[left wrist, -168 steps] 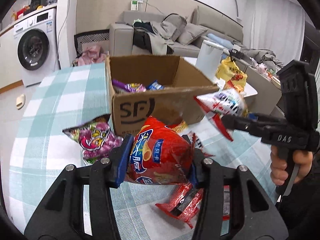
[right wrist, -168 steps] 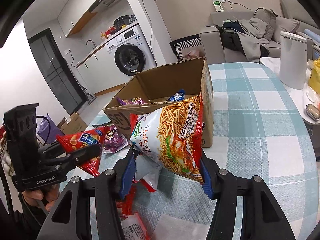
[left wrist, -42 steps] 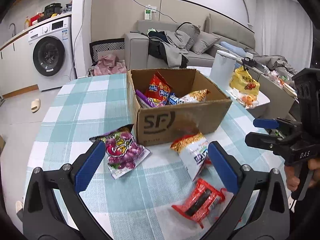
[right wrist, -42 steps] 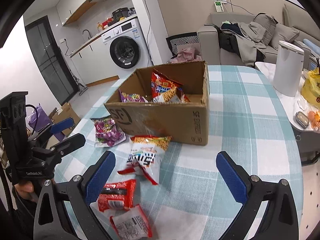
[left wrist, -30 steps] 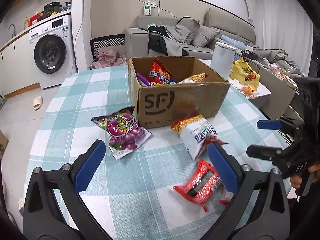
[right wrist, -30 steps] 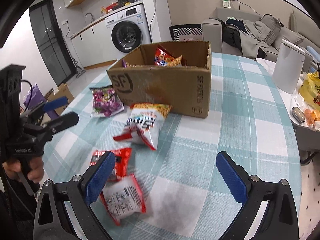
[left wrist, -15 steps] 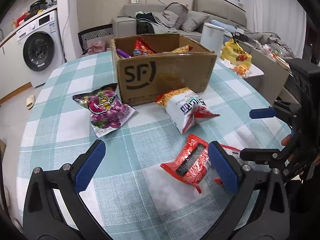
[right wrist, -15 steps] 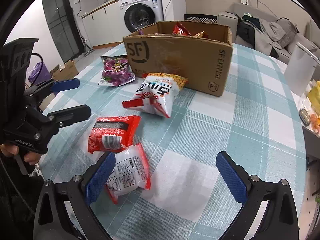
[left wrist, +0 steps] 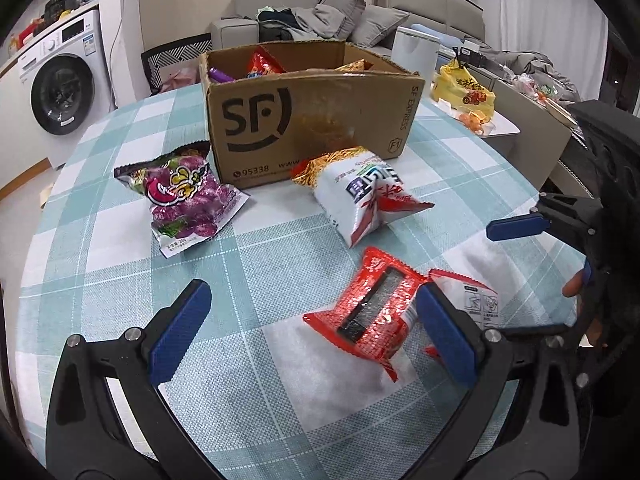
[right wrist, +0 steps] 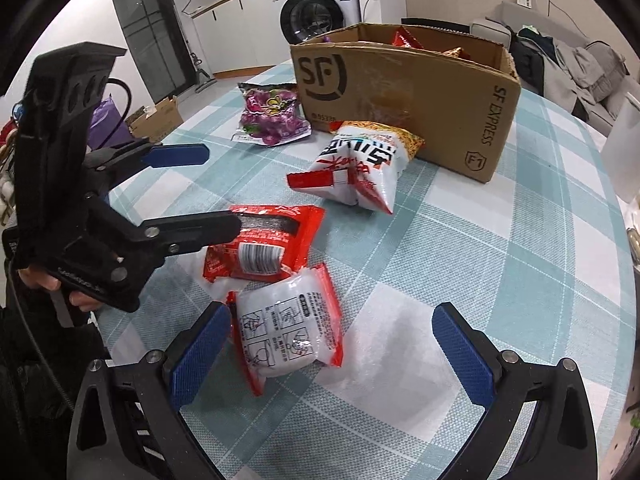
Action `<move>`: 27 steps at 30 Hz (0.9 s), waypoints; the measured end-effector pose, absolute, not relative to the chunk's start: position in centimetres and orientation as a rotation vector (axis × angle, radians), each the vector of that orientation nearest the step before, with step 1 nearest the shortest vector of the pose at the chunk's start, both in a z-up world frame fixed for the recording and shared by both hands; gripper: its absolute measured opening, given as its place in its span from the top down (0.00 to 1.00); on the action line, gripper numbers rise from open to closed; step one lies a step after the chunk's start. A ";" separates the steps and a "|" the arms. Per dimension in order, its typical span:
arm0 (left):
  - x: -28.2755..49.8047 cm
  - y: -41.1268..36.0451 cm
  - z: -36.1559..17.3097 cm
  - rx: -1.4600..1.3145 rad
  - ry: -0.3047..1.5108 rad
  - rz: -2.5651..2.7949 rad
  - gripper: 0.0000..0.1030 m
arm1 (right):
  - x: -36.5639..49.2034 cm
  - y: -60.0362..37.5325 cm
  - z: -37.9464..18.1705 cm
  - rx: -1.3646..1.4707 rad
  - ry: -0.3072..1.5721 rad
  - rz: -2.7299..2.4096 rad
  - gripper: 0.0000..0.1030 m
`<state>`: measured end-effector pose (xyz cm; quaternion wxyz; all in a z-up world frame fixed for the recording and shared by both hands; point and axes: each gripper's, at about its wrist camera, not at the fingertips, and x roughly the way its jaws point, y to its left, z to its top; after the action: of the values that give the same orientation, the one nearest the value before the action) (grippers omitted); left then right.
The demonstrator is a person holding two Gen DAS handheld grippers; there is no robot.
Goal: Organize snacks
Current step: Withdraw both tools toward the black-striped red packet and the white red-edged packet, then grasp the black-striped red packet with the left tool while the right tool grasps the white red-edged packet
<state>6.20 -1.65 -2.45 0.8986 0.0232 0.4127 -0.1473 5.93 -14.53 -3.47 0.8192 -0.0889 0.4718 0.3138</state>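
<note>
3 snack packets (left wrist: pixel 264 62) in cardboard box (left wrist: pixel 312 120)

Woven checked cloth, matt and coarse-grained, over the tabletop (left wrist: pixel 280 380). Brown corrugated cardboard box (left wrist: pixel 312 120), matt, with a glossy strip of clear tape down the front. Crinkled glossy plastic film on the red packet (left wrist: pixel 376 316), the white packet (right wrist: pixel 288 328), the noodle bag (left wrist: pixel 360 196) and the purple bag (left wrist: pixel 180 196). Matt black plastic on each hand-held gripper (left wrist: pixel 316 336) (right wrist: pixel 332 356), blue rubbery-looking pads (left wrist: pixel 180 324), bright metal screws.
</note>
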 end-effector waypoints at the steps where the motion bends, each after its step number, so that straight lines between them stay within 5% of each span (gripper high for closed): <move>1: 6.4 -1.5 -2.6 0.040 0.859 -0.299 0.01 | 5.8 -14.4 -3.5 -0.196 1.007 0.675 0.00; 27: 7.5 -3.7 -5.7 0.047 0.931 -0.359 0.01 | 8.2 -16.3 -5.5 -0.205 1.060 0.508 0.00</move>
<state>7.47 -3.66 -5.72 0.8778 0.0226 0.4465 -0.1720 8.18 -16.28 -5.54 0.8271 -0.0967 0.4993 0.2393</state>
